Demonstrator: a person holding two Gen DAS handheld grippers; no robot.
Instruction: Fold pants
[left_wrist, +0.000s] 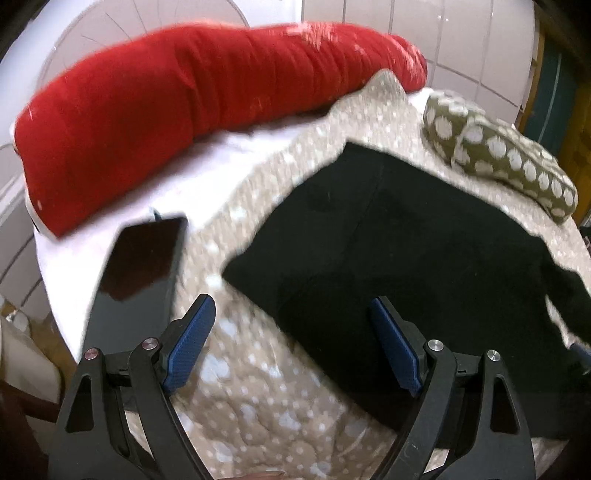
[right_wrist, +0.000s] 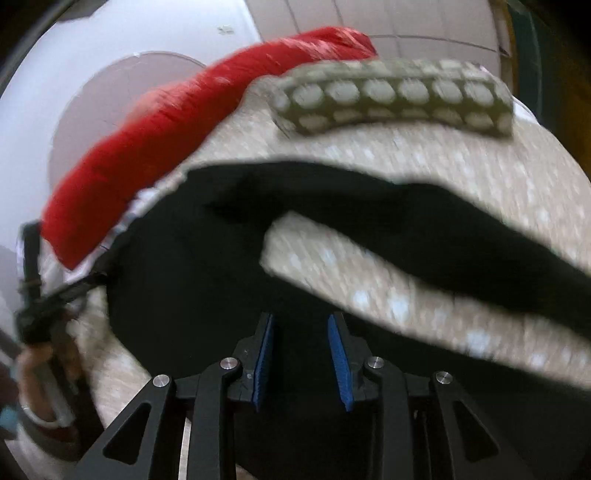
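Observation:
Black pants (left_wrist: 388, 236) lie spread on a beige dotted bedspread (left_wrist: 258, 387). In the right wrist view the pants (right_wrist: 207, 258) show their two legs splayed apart, one leg (right_wrist: 480, 251) running to the right. My left gripper (left_wrist: 291, 314) is wide open above the pants' near edge, with nothing between its blue pads (left_wrist: 192, 343). My right gripper (right_wrist: 300, 325) hovers over the black cloth with its jaws partly apart; the pads (right_wrist: 338, 354) hold no cloth that I can see. The view is blurred.
A long red bolster (left_wrist: 192, 107) lies along the far side by the white tiled wall. An olive pillow with white dots (left_wrist: 506, 151) sits at the far right. A dark phone (left_wrist: 144, 258) lies on a white sheet at left. The left gripper and hand (right_wrist: 48, 314) show at left.

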